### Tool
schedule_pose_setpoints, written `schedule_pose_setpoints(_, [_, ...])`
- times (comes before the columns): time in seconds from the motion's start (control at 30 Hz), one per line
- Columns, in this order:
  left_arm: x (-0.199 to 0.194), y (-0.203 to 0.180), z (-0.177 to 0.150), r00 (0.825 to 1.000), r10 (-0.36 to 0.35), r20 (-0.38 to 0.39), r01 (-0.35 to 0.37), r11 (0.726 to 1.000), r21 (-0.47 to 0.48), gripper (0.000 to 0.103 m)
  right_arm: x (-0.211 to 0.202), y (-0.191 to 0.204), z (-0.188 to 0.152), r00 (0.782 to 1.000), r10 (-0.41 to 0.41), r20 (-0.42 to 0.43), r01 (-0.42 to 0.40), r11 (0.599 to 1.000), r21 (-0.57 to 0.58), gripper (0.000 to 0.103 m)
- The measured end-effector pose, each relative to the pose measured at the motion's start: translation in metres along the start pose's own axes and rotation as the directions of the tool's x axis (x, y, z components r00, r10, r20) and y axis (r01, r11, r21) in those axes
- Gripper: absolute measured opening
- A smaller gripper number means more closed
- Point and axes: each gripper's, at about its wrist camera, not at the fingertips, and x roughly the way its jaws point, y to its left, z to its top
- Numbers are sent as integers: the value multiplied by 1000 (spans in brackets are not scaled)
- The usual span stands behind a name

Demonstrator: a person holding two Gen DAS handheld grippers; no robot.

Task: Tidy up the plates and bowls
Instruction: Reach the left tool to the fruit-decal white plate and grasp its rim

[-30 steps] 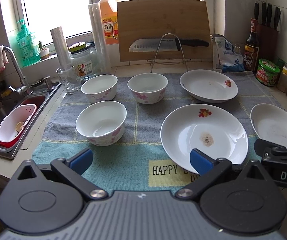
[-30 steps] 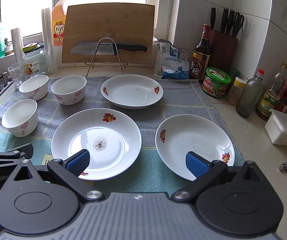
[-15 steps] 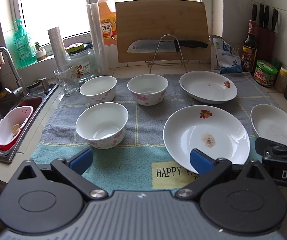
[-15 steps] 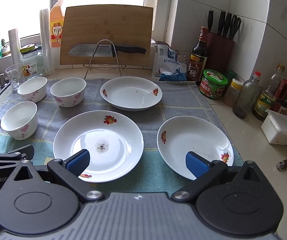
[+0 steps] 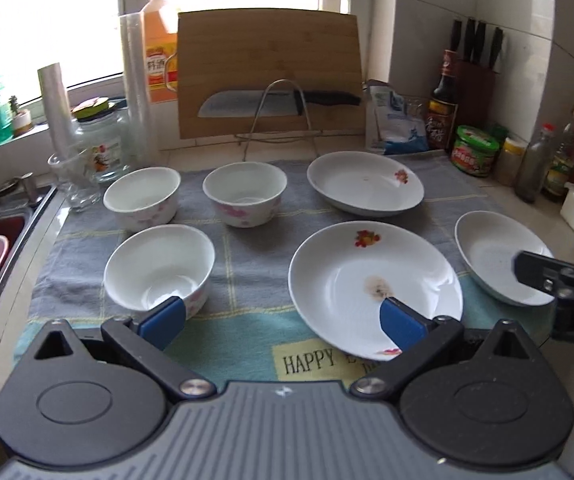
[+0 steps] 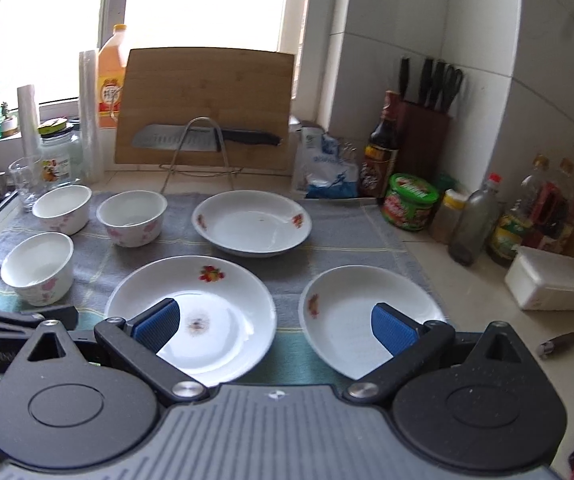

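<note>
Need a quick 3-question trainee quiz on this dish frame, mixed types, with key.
1. True or false: both the left gripper and the right gripper are open and hold nothing.
2. How many bowls and how many plates sit on the towel?
3. Which dish has a brown stain in its middle? A) near bowl B) large front plate C) far plate

Key
1. True.
2. Three bowls, three plates.
3. B.

three bowls [image 5: 159, 268] and three plates [image 5: 375, 288] sit apart on a towel [image 5: 247, 248], left gripper [image 5: 283, 322] open above its near edge.
</note>
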Motion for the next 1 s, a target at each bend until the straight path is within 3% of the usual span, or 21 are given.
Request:
schedule_pose_setpoints(0.17, [8, -4, 10, 998, -55, 4, 55, 998, 30, 102, 6, -30, -12, 998, -61, -4, 61, 998, -13, 103])
schedule_pose_setpoints(0.4, [35, -26, 26, 992, -121, -37, 123, 990, 73, 102, 44, -76, -39, 993, -65, -94, 63, 998, -29, 103])
schedule_pose_setpoints(0.57, [59, -52, 43, 980, -191, -58, 195, 978, 76, 102, 86, -100, -60, 984, 12, -179, -17, 999, -31, 103])
schedule_pose_setpoints(0.73, [91, -82, 66, 977, -198, -79, 205, 975, 90, 102, 116, -116, -74, 971, 73, -226, -83, 996, -37, 103])
schedule_pose_setpoints(0.8, [102, -93, 76, 968, -231, -94, 240, 965, 101, 102, 125, -123, -78, 967, 91, -238, -101, 994, -32, 103])
schedule_pose_setpoints(0.87, [110, -107, 84, 957, -268, -108, 281, 951, 132, 102, 131, -131, -81, 967, 100, -236, -109, 994, -27, 103])
schedule_pose_setpoints(1.0, [123, -141, 95, 955, -270, -124, 294, 919, 262, 102, 139, -142, -83, 965, 162, -208, -171, 985, -27, 103])
